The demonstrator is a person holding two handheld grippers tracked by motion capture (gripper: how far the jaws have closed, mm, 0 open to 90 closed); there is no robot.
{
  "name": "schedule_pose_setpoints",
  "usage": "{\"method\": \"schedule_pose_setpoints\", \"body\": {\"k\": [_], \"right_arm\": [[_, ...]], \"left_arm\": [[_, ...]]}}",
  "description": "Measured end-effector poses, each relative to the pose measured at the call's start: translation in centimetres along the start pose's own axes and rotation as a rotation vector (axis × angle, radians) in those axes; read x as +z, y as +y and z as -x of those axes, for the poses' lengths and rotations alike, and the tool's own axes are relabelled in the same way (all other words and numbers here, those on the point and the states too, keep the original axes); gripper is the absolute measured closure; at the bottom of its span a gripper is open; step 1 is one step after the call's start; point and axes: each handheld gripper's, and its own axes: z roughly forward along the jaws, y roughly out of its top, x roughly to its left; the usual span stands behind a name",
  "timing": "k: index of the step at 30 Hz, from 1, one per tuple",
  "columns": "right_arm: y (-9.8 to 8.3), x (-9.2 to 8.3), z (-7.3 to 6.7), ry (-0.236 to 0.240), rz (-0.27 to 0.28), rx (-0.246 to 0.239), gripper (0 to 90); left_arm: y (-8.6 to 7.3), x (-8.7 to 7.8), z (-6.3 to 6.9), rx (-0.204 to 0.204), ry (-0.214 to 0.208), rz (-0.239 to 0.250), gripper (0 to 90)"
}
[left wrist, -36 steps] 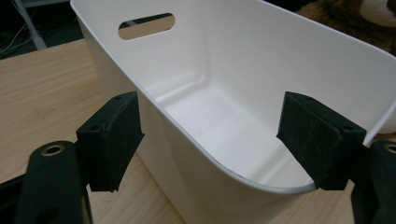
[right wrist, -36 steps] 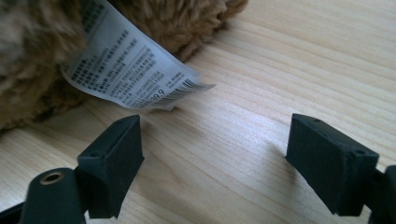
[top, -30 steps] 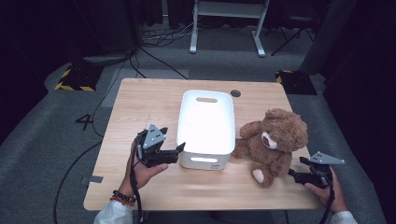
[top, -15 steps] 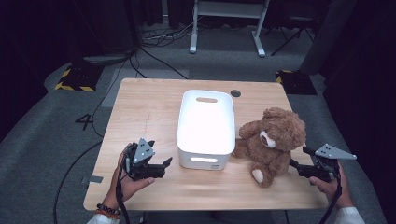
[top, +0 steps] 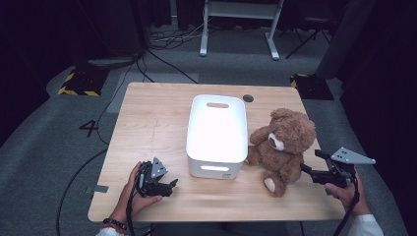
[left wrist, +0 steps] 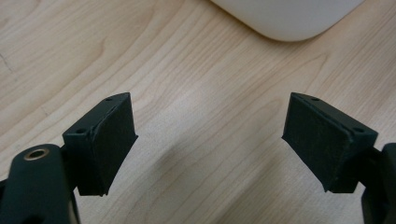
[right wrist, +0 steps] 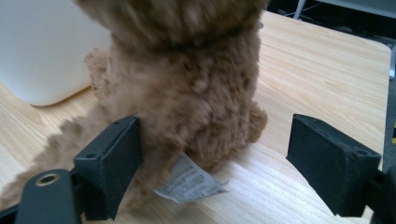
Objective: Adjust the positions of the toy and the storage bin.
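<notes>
Sitting near the counter's [top: 147, 118] right edge, teddy bear [top: 282, 142] beside white bin [top: 216, 132]. Sewn-in tag [right wrist: 191, 182] at its base, print too small to read. Right gripper [top: 314, 172] apart, just behind bear. Left gripper [top: 169, 186] apart, jaws just narrowing, nothing between, near front-left corner.

A brown plush bear [top: 282, 145] sits upright on the worktop [top: 152, 123], just right of a white bin [top: 217, 135]. Its fur is curly, with a pale muzzle and pale foot soles. One arm touches the bin's side. In the right gripper view, a white printed tag [right wrist: 189, 182] sticks out from its lower back onto the wood.
</notes>
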Motion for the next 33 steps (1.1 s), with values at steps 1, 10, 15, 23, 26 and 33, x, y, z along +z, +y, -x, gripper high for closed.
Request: {"method": "schedule_pose_setpoints", "body": {"k": [1, 10, 15, 23, 26, 33], "right_arm": [[0.3, -0.1, -0.2, -0.001, 0.004, -0.008, 17.1], [1.5, 0.5, -0.4, -0.008, 0.021, -0.009, 16.0], [2.0, 1.2, -0.3, -0.008, 0.035, 0.035, 15.7], [2.2, 2.4, -0.4, 0.021, 0.016, 0.037, 15.6], [2.4, 2.9, -0.6, 0.029, 0.007, 0.039, 15.7], [2.6, 4.1, -0.7, 0.04, -0.009, 0.047, 15.4]], "left_arm": [[-0.1, 0.1, 0.0, 0.0, -0.002, -0.001, 17.1], [-0.8, 0.9, 0.0, -0.021, -0.019, -0.008, 15.9], [-1.1, 1.0, -0.2, -0.036, -0.033, 0.01, 15.3], [-1.1, 1.1, -0.5, -0.056, -0.045, 0.004, 14.3], [-1.1, 1.1, -0.6, -0.062, -0.052, 0.0, 14.3], [-1.1, 1.2, -0.7, -0.074, -0.054, -0.004, 12.7]]}}
